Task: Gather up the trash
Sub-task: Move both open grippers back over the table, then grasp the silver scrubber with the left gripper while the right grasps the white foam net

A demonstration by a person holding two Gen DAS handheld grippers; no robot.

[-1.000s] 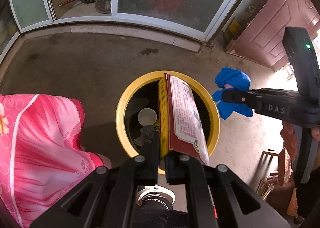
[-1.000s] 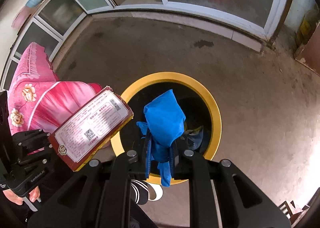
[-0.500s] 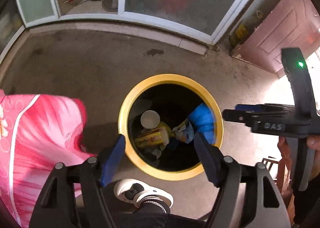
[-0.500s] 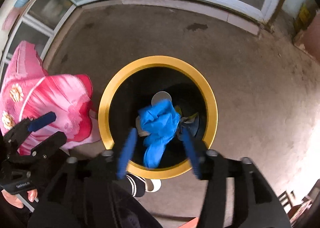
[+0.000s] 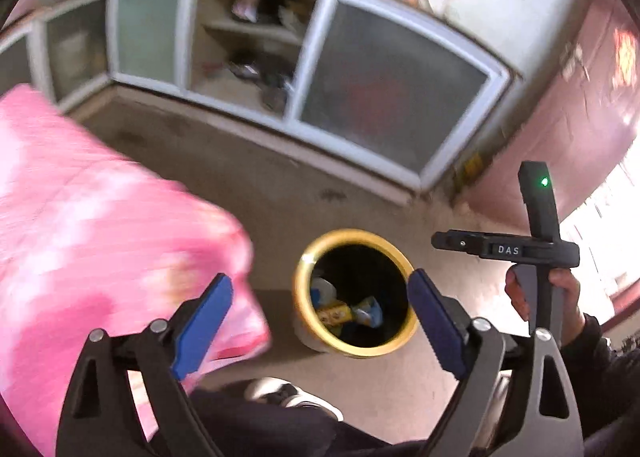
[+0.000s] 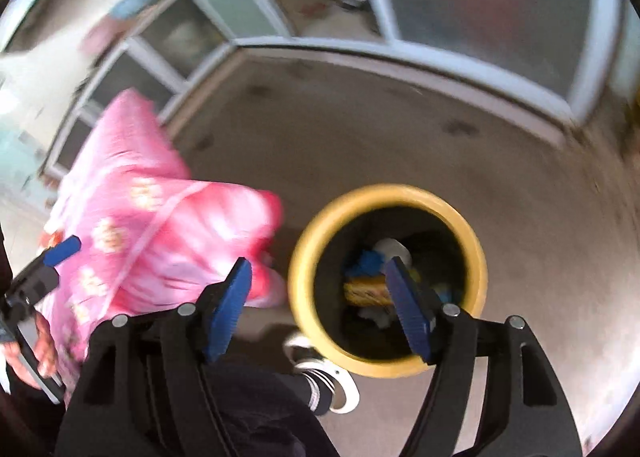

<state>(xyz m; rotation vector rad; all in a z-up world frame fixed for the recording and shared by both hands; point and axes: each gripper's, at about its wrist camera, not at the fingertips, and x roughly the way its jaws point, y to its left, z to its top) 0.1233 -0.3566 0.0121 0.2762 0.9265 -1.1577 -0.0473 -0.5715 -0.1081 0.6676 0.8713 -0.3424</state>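
The left gripper and right gripper both hang above the yellow bin with jaws opening and nothing between them. The trash — a yellow packet, blue scraps, a white cup — lies inside the bin, beside a pink quilt.

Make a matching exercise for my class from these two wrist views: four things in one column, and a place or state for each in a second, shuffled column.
Things:
1. round yellow-rimmed trash bin
2. pink flowered quilt
3. left gripper
4. white sneaker

Places or states:
A. jaws opening, nothing between them
B. on the floor, trash inside
C. beside the bin's base
D. draped left of the bin

Pairs: 1-B, 2-D, 3-A, 4-C
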